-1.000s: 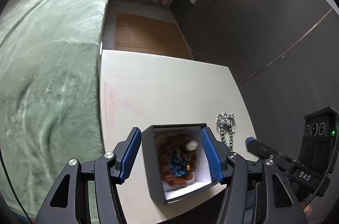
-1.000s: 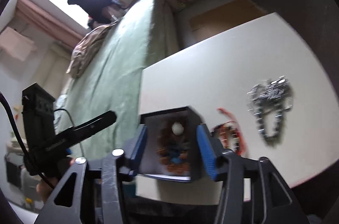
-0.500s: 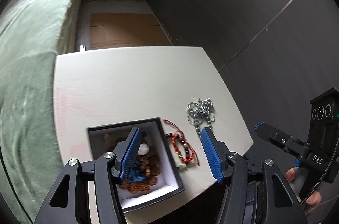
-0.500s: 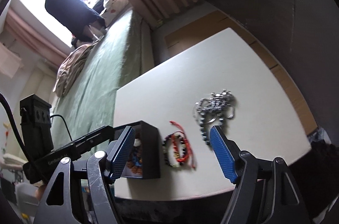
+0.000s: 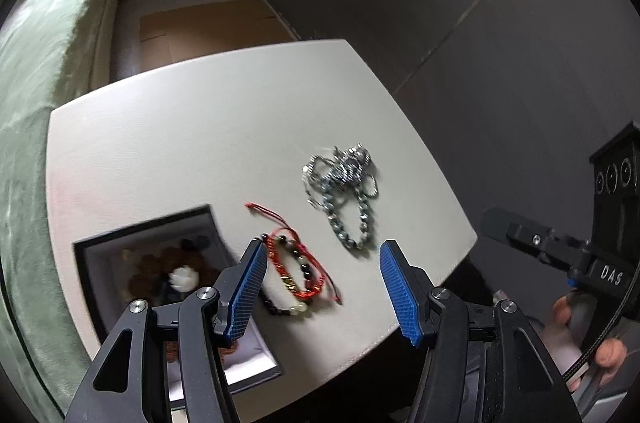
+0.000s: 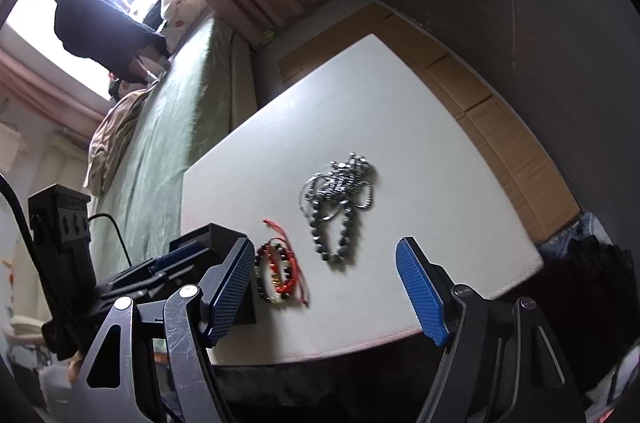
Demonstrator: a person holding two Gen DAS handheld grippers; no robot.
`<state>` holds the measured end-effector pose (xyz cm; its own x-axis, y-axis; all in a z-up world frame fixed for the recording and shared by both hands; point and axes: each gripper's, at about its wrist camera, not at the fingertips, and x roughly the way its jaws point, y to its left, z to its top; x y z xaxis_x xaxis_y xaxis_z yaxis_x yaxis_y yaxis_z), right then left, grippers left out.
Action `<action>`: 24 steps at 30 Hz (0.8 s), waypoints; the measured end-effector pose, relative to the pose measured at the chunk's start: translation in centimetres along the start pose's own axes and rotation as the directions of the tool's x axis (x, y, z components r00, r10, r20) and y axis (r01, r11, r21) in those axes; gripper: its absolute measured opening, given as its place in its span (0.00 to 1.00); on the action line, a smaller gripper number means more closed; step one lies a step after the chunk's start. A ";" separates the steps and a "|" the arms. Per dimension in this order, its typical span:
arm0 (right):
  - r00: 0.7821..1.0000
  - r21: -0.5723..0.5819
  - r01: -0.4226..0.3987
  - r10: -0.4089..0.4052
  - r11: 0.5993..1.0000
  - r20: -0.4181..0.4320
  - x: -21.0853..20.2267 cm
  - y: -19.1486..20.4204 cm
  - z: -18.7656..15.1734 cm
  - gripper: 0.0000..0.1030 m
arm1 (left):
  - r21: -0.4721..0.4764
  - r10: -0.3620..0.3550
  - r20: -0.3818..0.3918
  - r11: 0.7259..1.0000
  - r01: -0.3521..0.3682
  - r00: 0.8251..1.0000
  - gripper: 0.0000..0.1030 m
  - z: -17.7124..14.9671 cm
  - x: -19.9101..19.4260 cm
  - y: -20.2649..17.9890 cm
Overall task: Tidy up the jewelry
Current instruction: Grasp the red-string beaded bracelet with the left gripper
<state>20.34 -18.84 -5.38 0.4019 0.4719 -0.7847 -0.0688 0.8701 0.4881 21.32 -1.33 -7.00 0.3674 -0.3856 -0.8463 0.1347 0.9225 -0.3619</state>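
Observation:
A black jewelry box [image 5: 100, 255] with a white lining sits at the near left of the white table [image 5: 200, 127] and holds a brown bead bracelet [image 5: 148, 273]. A red cord and bead bracelet [image 5: 294, 269] lies right of the box. A silver bead necklace [image 5: 346, 191] lies further right. My left gripper [image 5: 322, 289] is open and empty, above the red bracelet. My right gripper [image 6: 326, 293] is open and empty, hovering above the near edge, between the red bracelet [image 6: 278, 277] and the necklace [image 6: 338, 199]. The box [image 6: 216, 235] shows side-on at its left.
A green bed [image 5: 24, 95] runs along the table's left side. Cardboard [image 5: 208, 31] lies on the floor beyond the table. A dark wall [image 5: 480, 23] stands at the right. In the right wrist view the left gripper's body [image 6: 64, 247] is at the left.
Both grippers have let go of the box and pulled back and to the right. The box now rests on the table, and the red bracelet and necklace sit between the open fingers.

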 end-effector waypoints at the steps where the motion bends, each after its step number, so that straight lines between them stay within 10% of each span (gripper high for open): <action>1: 1.000 0.004 0.002 -0.002 1.000 -0.002 -0.1 -0.3 0.0 0.71 | 0.007 0.002 -0.008 1.000 -0.002 1.000 0.58 -0.1 0.4 -0.4; 11: 1.000 0.037 0.021 -0.020 0.999 -0.014 -1.1 -2.6 -0.2 0.71 | 0.050 0.043 -0.112 0.998 -0.038 0.993 0.34 -1.2 4.0 -3.1; 24: 0.995 0.074 0.069 -0.063 0.995 -0.081 -0.5 -5.4 -0.8 0.71 | 0.055 0.123 -0.178 0.992 -0.115 0.976 0.33 -1.8 7.2 -3.2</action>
<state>19.76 -23.65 -7.88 0.3303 0.4262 -0.8422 0.0270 0.8876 0.4598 21.89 -7.14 -12.61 0.2110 -0.2667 -0.9404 0.1424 0.9602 -0.2403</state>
